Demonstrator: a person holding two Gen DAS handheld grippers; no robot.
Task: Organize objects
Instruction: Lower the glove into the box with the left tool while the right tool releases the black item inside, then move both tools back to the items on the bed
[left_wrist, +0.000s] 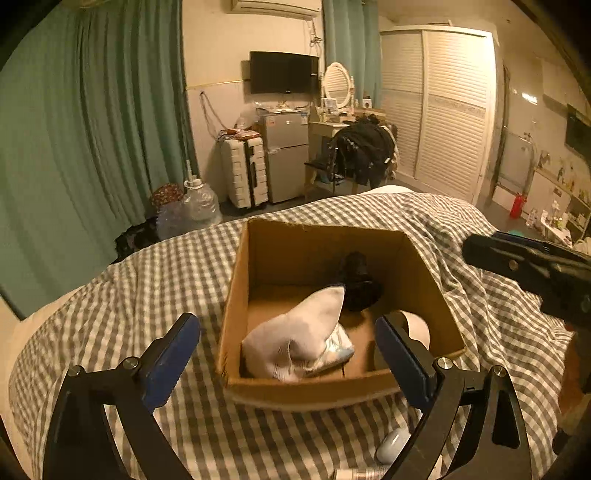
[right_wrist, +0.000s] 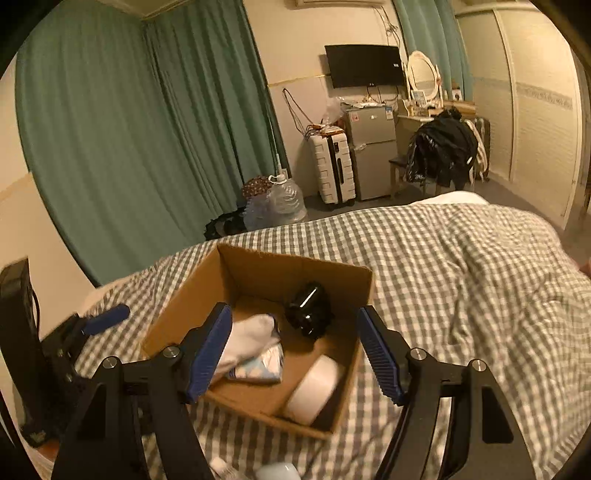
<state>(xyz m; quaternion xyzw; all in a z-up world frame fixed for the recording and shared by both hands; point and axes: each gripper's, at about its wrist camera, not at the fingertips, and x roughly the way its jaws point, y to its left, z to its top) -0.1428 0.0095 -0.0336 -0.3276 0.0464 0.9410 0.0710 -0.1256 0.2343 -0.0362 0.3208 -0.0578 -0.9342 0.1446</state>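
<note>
Hovering above the near edge of the cardboard box, the left gripper has its blue-padded jaws spread wide and holds nothing. The right gripper hangs over the same box from the other side, likewise wide open and empty. Both sit high and forward, probably because the box is the collecting point and each tool needs free passage over its rim.

Inside the box, four items can be counted: one white sock draped over one pale blue-and-white packet, one glossy black object toward the far wall, and one white cylinder, perhaps a roll or jar, lying in the near right corner. They lie loosely, as dropped things do, not stacked.

Outside the box, on the grey-and-white checked bedcover, one small pale rounded object rests near the lower edge, with part of a second white item just beside it, too cropped to identify. These appear to be what remains to be gathered.
</note>
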